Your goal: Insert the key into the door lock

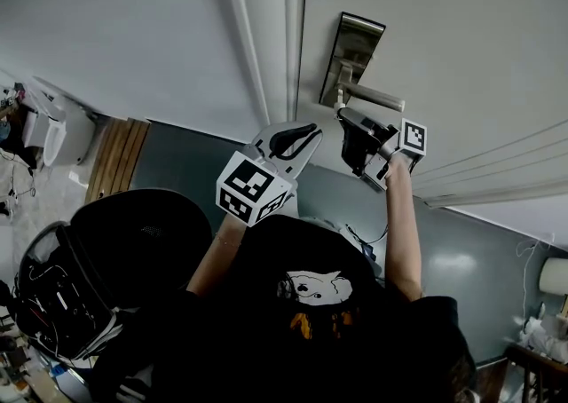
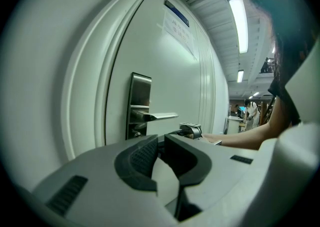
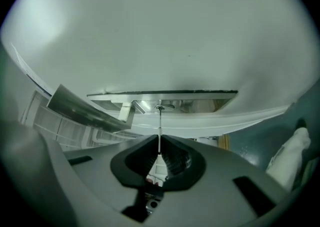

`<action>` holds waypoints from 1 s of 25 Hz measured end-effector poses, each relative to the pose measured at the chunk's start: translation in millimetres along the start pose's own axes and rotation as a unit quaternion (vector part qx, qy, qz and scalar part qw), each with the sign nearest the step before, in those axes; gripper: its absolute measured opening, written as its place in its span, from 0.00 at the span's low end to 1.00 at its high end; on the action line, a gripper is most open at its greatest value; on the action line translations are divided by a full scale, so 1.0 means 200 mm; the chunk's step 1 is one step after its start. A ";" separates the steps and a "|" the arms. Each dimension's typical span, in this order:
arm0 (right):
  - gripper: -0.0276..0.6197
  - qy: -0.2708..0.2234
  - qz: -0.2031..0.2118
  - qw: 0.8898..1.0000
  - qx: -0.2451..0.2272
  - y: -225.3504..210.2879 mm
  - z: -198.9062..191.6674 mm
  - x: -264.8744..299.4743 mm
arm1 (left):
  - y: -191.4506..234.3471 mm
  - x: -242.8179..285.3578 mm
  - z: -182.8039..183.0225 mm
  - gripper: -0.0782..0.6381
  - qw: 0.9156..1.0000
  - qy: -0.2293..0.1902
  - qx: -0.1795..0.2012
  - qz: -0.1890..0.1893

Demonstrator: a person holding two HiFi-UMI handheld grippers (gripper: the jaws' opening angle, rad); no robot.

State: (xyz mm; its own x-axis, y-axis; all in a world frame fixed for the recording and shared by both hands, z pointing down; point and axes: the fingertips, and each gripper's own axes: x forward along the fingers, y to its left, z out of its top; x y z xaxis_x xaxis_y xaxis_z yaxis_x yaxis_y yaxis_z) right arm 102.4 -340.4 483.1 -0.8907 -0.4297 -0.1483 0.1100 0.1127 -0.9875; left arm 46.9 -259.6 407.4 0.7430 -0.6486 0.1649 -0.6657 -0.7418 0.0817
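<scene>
Right gripper (image 3: 160, 143): jaws clenched on the key (image 3: 159, 127), blade edge-on and running straight out ahead of them. That keeps the blade square to the keyhole (image 3: 161, 106) in the lock plate (image 3: 200, 102). The tip meets the keyhole; depth of entry can't be told. Lever handle (image 3: 85, 106) sits ahead and left of the jaws, clear of the approach.

Left gripper (image 2: 161, 141): jaws closed together on nothing, held back from the door (image 2: 165, 71), likely to stay out of the way.
</scene>
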 end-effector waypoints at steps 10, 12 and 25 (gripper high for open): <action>0.08 -0.059 0.011 0.998 0.031 0.00 0.05 0.05 | -0.01 0.03 0.00 0.17 1.000 0.008 0.005 -0.012; 0.08 -0.070 0.012 0.997 0.033 0.00 0.08 0.06 | 0.01 0.03 0.01 0.17 1.000 0.007 0.005 -0.012; 0.09 -0.097 0.026 0.995 0.010 0.04 0.10 0.06 | 0.06 -0.01 0.01 0.17 1.000 0.009 0.002 -0.009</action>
State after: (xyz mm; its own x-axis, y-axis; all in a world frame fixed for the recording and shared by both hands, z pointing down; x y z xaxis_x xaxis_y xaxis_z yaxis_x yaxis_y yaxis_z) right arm 100.3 -362.3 472.1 -0.7823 -0.5881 -0.2053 0.1647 0.1224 -0.9787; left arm 36.3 -267.4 406.4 0.7532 -0.6325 0.1807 -0.6522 -0.7538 0.0802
